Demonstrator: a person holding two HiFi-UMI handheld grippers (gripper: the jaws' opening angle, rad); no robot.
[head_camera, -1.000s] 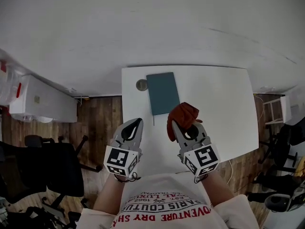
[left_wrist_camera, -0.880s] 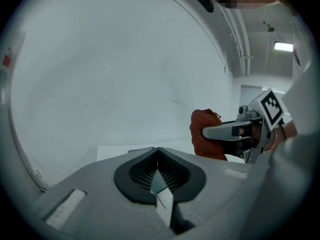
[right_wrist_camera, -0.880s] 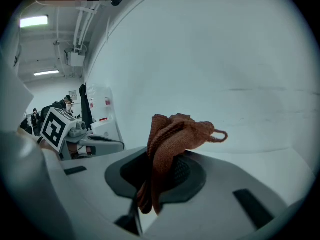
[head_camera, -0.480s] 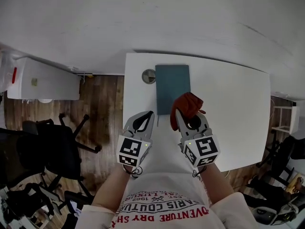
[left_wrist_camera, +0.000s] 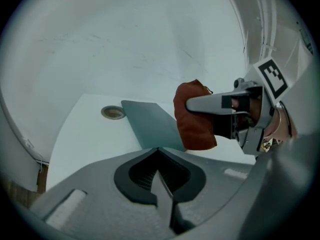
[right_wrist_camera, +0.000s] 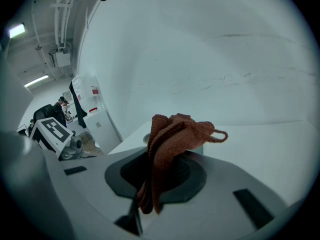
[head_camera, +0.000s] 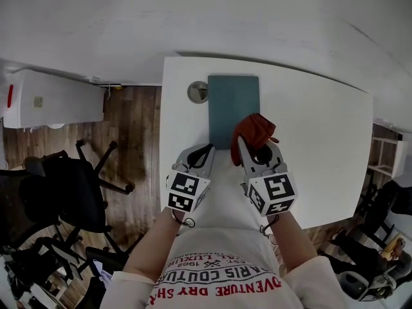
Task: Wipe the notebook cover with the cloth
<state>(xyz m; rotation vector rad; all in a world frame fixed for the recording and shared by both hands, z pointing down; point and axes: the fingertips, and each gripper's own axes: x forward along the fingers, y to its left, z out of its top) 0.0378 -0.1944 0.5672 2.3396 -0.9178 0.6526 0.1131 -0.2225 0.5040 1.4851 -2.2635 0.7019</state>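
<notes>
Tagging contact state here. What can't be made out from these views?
1. Whether the cloth touches the notebook: in the head view, the cloth and the right tool cover the notebook's near edge. The left gripper view doesn't settle it either.
2. The notebook in the right gripper view: almost all of it is hidden behind the cloth.
3. The round disc beside the notebook: too small to identify in any view.

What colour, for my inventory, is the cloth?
Rust-red; the cloth shows best in the right gripper view.
</notes>
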